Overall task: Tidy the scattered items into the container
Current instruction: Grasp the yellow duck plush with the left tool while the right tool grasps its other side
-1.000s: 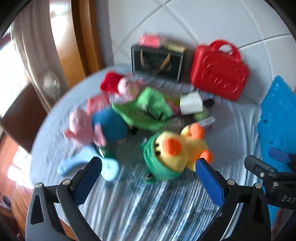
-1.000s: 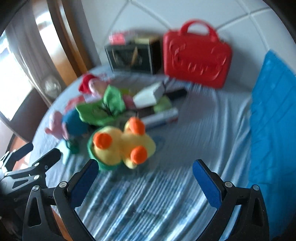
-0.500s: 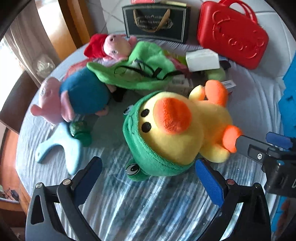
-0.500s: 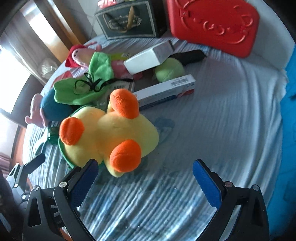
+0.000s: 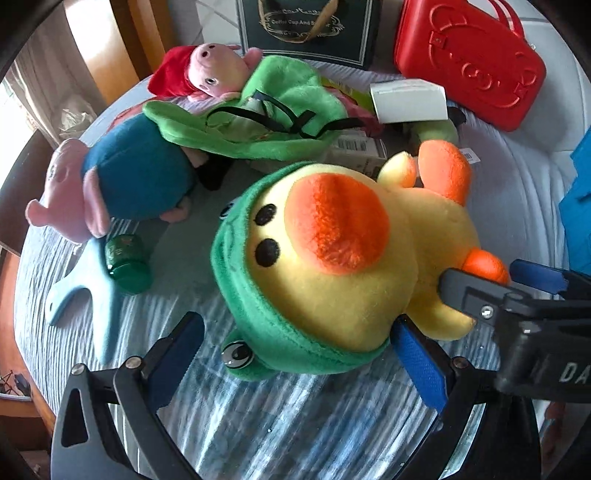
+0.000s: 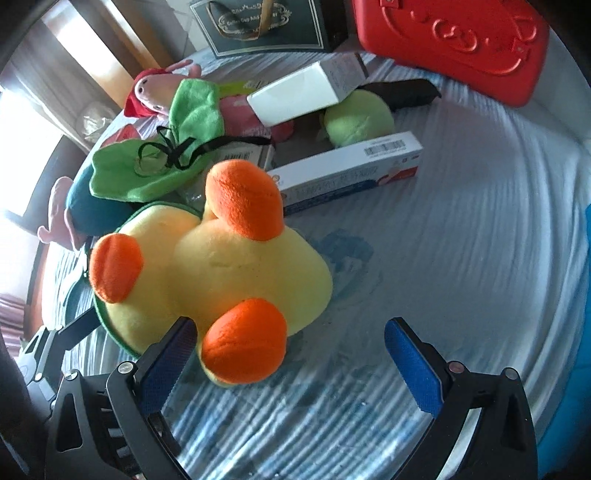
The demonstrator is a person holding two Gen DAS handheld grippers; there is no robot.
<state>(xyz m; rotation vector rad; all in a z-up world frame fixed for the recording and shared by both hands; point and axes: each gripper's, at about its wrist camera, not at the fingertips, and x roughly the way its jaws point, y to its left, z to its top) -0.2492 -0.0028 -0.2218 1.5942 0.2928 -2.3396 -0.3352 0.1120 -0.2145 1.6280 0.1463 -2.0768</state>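
A yellow plush duck [image 5: 343, 258] in a green frog hood lies on the striped tablecloth. My left gripper [image 5: 297, 358] is open, and the hooded head sits just ahead of and between its blue pads. My right gripper [image 6: 290, 363] is also open; the duck [image 6: 236, 266] shows its back, and one orange foot [image 6: 243, 339] lies between the fingers, close to the left pad. In the left wrist view the right gripper [image 5: 517, 288] reaches in at that foot. A red case [image 5: 469, 62] stands shut at the far edge.
Behind the duck lie two pig plushes [image 5: 136, 177], a green cloth pouch [image 5: 258, 122], a white box [image 5: 406, 99], a long carton [image 6: 351, 170], a green ball [image 6: 358, 118] and a small green jar [image 5: 127, 262]. A dark gift box [image 6: 258, 22] stands by the case. Something blue [image 6: 587, 332] borders the right.
Both grippers have come down and forward onto the duck, which now fills much more of each view. Both stayed open. The duck has not visibly shifted.
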